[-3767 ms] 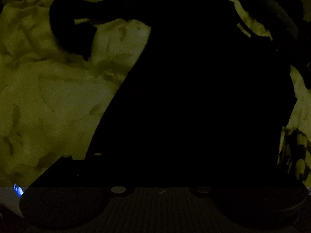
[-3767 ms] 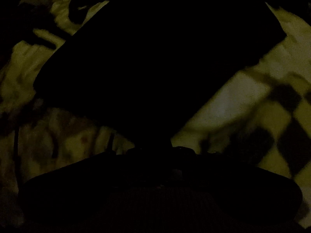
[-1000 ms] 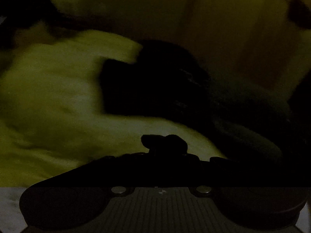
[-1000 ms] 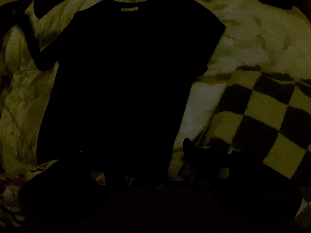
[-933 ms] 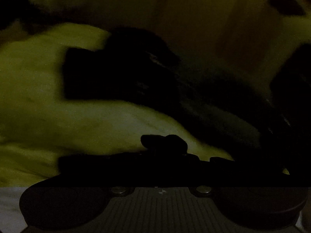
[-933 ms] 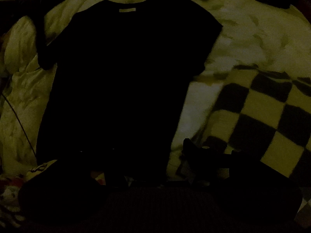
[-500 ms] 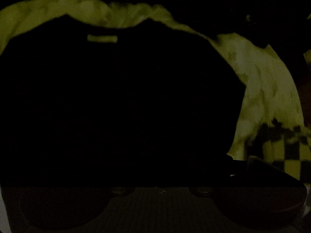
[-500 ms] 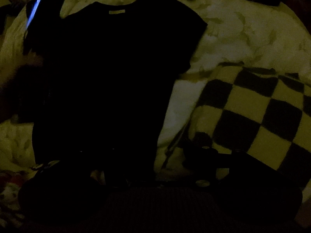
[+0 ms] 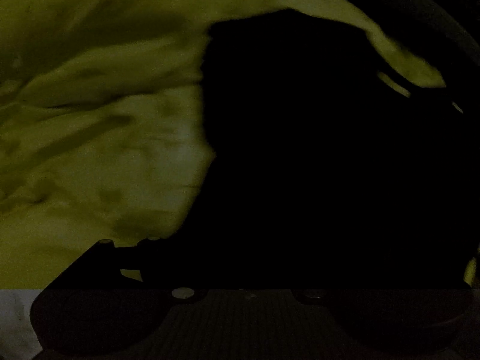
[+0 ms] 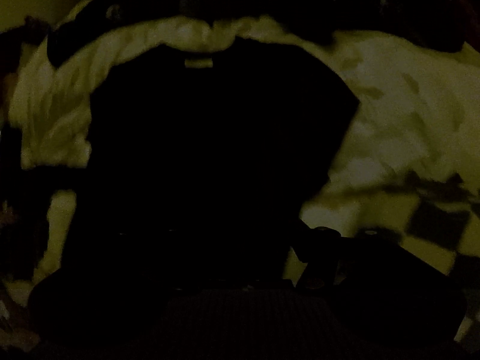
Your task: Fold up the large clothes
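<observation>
The frames are very dark. A black t-shirt (image 10: 210, 150) lies flat on a pale duvet (image 10: 405, 120), collar far, with a light neck label (image 10: 198, 63). In the left wrist view the shirt (image 9: 315, 150) fills the right half, its left edge running down the middle. My left gripper (image 9: 240, 241) hangs over that edge with jaws wide; only its left finger (image 9: 103, 243) shows, over bare duvet (image 9: 90, 150). My right gripper (image 10: 246, 231) is at the shirt's near hem, jaws opening. Its right finger (image 10: 321, 255) stands just off the cloth; the left one is lost against it.
A black-and-pale checkered blanket (image 10: 435, 225) lies to the right of the shirt. Dark bundled things (image 10: 270, 0) sit along the far side of the bed. Rumpled duvet spreads to the left of the shirt.
The left view swung down from the far wall and dark bundle onto the shirt's left side, and its jaws spread wide. The right view slid so the shirt sits more central.
</observation>
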The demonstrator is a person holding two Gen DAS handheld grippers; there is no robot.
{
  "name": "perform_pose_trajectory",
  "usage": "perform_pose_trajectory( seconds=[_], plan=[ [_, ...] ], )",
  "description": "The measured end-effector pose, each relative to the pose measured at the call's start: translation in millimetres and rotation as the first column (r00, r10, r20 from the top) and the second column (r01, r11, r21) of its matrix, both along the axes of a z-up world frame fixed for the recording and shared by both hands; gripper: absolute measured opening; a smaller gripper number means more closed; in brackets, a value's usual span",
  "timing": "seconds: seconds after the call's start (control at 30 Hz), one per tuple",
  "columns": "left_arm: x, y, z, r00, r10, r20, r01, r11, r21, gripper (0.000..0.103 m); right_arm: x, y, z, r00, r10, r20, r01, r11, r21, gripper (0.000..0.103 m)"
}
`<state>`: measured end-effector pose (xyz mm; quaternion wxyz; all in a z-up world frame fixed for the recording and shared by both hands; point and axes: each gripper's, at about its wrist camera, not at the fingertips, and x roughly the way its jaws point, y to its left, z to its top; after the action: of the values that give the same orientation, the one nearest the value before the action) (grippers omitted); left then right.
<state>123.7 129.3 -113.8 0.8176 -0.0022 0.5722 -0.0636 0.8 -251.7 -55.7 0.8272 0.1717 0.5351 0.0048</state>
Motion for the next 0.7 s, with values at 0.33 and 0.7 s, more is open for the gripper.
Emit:
perform_pose_trajectory(
  seconds=[0.33,0.7],
  plan=[
    [-15.1,33.7,-9.8,0.999,0.042,-0.031,-0.041,0.998,0.037,0.103,71.8,34.0,-31.8,0.993,0.043,0.111,-0.031,0.994,-0.109,0.051],
    [-22.4,17.4,-23.1,0.999,0.002,-0.046,-0.003,1.000,-0.011,0.103,104.5,2.1,-62.5,0.987,-0.130,0.097,0.133,0.991,-0.027,0.007]
  ],
)
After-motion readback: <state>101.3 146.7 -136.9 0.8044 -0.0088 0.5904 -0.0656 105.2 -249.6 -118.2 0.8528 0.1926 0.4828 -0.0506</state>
